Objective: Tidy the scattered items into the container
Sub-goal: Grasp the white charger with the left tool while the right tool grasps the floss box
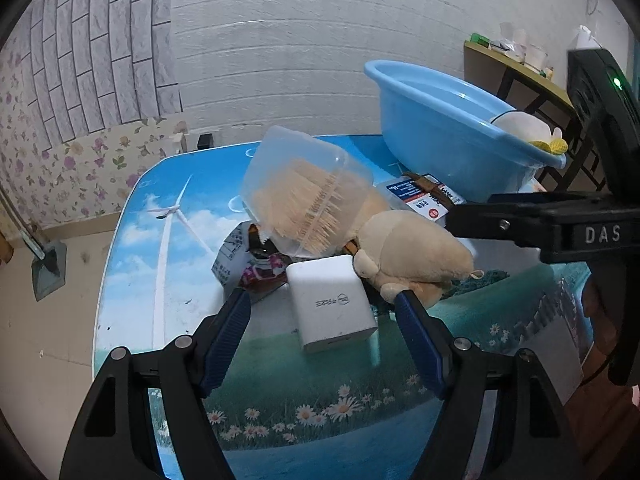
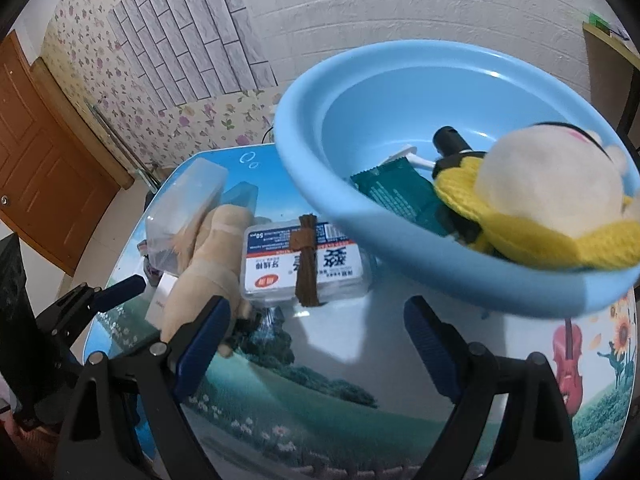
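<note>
We see the blue basin (image 2: 400,92) on the table (image 1: 320,380), holding a yellow-scarfed plush (image 2: 552,196). Beside it lie a beige plush (image 1: 412,252) and white charger (image 1: 330,304). Our 2 grippers, left gripper (image 1: 324,300) and right gripper (image 2: 316,312), are spread, empty.

The blue basin (image 2: 400,92) is smooth, glossy plastic, and the toothpick box (image 1: 296,184) is clear plastic holding pale wooden sticks. The beige toy (image 1: 412,248) is soft plush, the charger (image 1: 332,304) matt white plastic, and the table (image 1: 320,380) has a shiny printed surface.

Blue basin (image 2: 460,280), scattered items (image 1: 332,300) beside
</note>
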